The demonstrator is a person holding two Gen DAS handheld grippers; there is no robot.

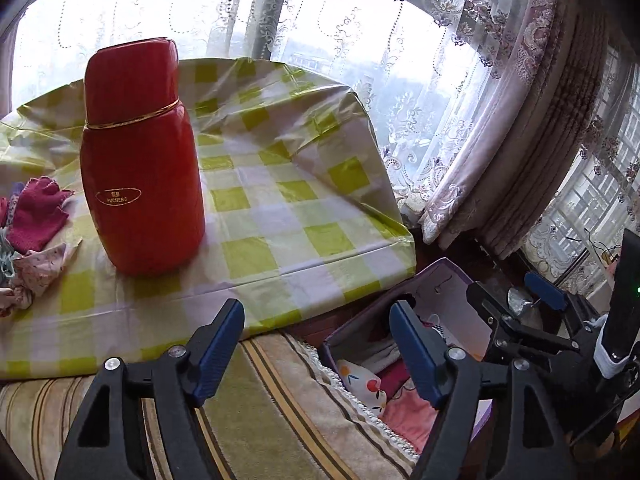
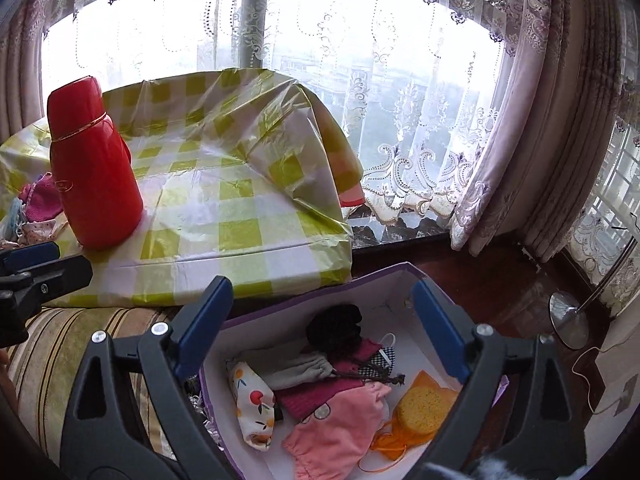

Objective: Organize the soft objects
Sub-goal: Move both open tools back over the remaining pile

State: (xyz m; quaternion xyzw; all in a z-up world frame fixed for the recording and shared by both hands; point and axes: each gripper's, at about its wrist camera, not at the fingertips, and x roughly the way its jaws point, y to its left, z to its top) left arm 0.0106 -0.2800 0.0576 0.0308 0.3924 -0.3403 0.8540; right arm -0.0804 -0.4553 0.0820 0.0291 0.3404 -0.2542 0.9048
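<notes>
Right wrist view is looking down into a purple-edged box (image 2: 404,276) beside the checked surface (image 2: 240,216), with the right gripper (image 2: 322,330) hanging over it, fingers spread apart and gripping nothing. Inside the box are lying a pink cloth (image 2: 340,416), a fruit-print pouch (image 2: 254,404), a grey pouch (image 2: 296,370), a black knit piece (image 2: 334,326) and a yellow sponge (image 2: 424,408). The left gripper (image 1: 316,344) is hovering over the striped sofa edge (image 1: 256,408), fingers apart and empty. A red flask (image 1: 140,160) is standing upright on the surface, with a magenta glove (image 1: 36,212) and other loose cloths just beside it.
</notes>
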